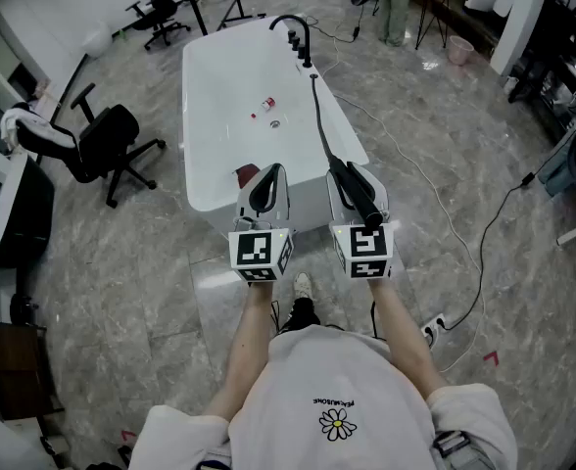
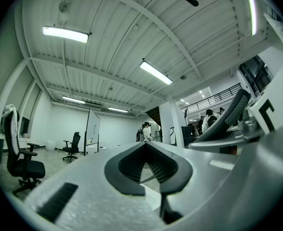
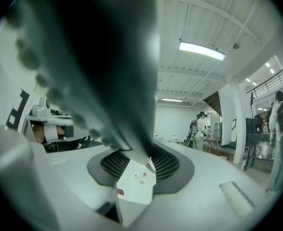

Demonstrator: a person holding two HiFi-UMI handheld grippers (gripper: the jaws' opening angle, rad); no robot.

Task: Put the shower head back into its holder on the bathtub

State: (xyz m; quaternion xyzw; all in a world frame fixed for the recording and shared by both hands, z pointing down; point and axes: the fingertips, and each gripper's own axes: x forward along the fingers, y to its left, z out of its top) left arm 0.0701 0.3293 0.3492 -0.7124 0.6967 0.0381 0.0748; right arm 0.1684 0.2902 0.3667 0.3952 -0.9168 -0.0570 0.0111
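The white bathtub (image 1: 206, 116) stands ahead of me on the grey floor. At its far end is the black faucet with the holder (image 1: 296, 35). A black hose (image 1: 319, 116) runs from there along the right rim to the black shower head (image 1: 359, 194). My right gripper (image 1: 359, 186) is shut on the shower head above the tub's near right corner. In the right gripper view the shower head (image 3: 98, 57) fills the upper left, clamped between the jaws of the right gripper (image 3: 139, 162). My left gripper (image 1: 265, 186) hovers beside it, shut and empty; the left gripper (image 2: 148, 170) shows nothing between its pads.
A small red-and-white bottle (image 1: 266, 103) and a drain (image 1: 274, 122) lie in the tub. A black office chair (image 1: 107, 145) stands left of the tub. Cables (image 1: 464, 253) and a power strip (image 1: 433, 327) cross the floor on the right. People stand at the back.
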